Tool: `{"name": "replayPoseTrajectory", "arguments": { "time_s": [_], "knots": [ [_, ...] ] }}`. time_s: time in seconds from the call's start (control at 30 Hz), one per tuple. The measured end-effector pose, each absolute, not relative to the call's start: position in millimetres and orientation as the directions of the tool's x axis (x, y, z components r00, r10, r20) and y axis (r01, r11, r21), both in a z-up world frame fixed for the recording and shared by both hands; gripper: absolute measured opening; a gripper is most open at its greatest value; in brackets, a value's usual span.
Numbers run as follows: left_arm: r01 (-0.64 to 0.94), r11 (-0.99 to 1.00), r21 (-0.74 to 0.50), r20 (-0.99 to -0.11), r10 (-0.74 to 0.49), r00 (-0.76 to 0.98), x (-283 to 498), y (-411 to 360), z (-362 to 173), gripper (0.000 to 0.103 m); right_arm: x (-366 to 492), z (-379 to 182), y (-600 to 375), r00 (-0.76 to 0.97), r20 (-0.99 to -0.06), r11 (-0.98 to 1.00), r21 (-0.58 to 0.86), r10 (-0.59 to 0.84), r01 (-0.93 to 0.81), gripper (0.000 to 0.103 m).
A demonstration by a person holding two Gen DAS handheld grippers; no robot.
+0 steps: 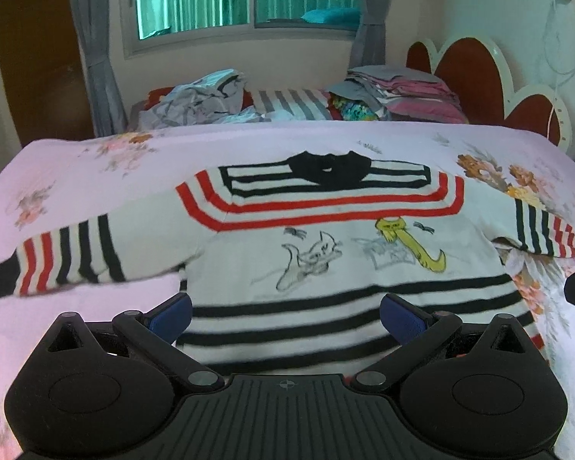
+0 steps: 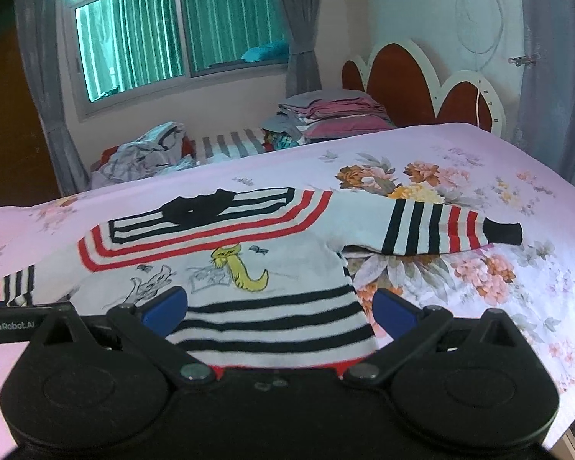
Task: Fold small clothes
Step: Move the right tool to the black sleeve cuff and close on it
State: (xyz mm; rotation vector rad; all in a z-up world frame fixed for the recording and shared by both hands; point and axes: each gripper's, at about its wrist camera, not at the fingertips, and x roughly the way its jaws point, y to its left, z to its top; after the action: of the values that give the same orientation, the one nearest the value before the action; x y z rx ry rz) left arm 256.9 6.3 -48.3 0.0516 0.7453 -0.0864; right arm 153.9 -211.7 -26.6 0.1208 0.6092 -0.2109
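White knitted child's sweater (image 1: 326,253) with black and red stripes lying spread on pink floral bedsheet (image 1: 96,161); left gripper (image 1: 285,316) and right gripper (image 2: 278,312) hovering, jaws spread, over its hem.

My left gripper (image 1: 285,316) is matt black plastic with ribbed blue pads (image 1: 172,316). The sweater (image 1: 326,253) at centre frame looks like soft knit; the floral bedsheet (image 1: 96,161) is smooth cloth. Upper right, the headboard (image 2: 398,80) looks glossy.
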Motion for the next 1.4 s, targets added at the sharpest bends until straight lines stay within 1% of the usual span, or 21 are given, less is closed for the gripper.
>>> {"name": "replayPoseTrajectory", "arguments": {
  "time_s": [0.13,0.3,0.43,0.5,0.63,0.7,0.77,0.97,1.07,1.27,1.4],
  "knots": [
    [0.104,0.995,0.01,-0.68,-0.07,0.73,277,10,-52,0.103,166,-28,-213,0.798,-0.577,0.967,0.05,-0.176,0.249,0.103],
    [0.106,0.993,-0.042,-0.695,-0.105,0.711,296,8,-61,0.103,178,-32,-223,0.789,-0.584,0.963,0.046,-0.189,0.265,0.102],
    [0.116,0.993,-0.035,-0.69,-0.108,0.716,307,-4,-68,0.103,188,-36,-245,0.79,-0.587,0.961,0.07,-0.176,0.266,0.101],
    [0.119,0.992,-0.039,-0.701,-0.112,0.705,313,-10,-71,0.103,195,-38,-258,0.791,-0.588,0.962,0.076,-0.17,0.264,0.1],
    [0.063,0.995,-0.076,-0.706,-0.099,0.701,324,-19,-76,0.103,211,-43,-288,0.786,-0.599,0.965,0.082,-0.152,0.248,0.094],
    [0.043,0.996,-0.073,-0.706,-0.082,0.703,329,-25,-77,0.103,219,-46,-306,0.784,-0.603,0.966,0.085,-0.147,0.246,0.093],
    [0.041,0.996,-0.073,-0.704,-0.081,0.706,336,-35,-79,0.103,224,-49,-322,0.779,-0.612,0.965,0.094,-0.139,0.246,0.088],
    [-0.005,0.994,-0.113,-0.695,-0.076,0.715,353,-59,-85,0.103,235,-63,-377,0.754,-0.637,0.955,0.094,-0.16,0.283,0.084],
    [0.008,0.995,-0.098,-0.7,-0.075,0.71,360,-72,-90,0.103,238,-70,-406,0.734,-0.651,0.941,0.088,-0.194,0.327,0.084],
    [-0.024,0.998,-0.052,-0.722,-0.021,0.691,377,-89,-98,0.103,242,-89,-462,0.691,-0.681,0.903,0.102,-0.243,0.418,0.084],
    [-0.023,1.0,-0.003,-0.715,0.014,0.699,383,-99,-102,0.103,249,-102,-487,0.663,-0.701,0.884,0.101,-0.263,0.457,0.084]
  ]
}}
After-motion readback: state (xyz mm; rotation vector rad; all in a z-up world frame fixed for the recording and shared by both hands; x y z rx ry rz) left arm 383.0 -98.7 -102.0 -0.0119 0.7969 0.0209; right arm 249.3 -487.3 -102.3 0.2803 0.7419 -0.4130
